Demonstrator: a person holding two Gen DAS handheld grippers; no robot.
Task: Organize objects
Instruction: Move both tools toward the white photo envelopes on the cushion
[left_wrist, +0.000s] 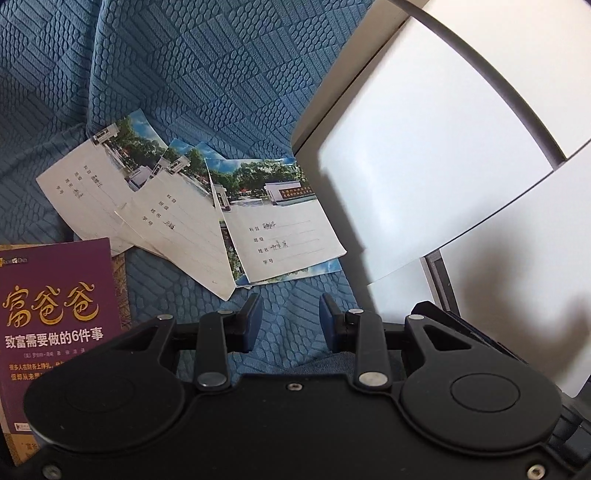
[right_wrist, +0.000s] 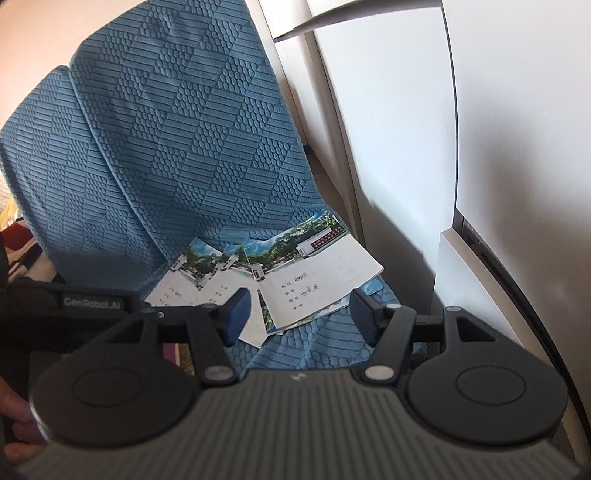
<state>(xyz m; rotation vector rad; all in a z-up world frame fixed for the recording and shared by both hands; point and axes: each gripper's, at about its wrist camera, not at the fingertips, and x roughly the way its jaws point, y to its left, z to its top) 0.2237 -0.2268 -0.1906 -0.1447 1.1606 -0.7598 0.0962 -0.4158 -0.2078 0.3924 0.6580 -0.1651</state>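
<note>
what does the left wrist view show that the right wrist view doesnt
Only the left wrist view shows the purple paperback book with gold Chinese title lettering, lying at the left on the seat, and the open left gripper.

Only the right wrist view shows the open right gripper, the two upright blue backrest cushions, the black GenRobot.AI device body at the left and a bit of a hand.

Both show the fanned white exercise notebooks with school-gate photo covers, the blue quilted sofa cover and the white cabinet.
</note>
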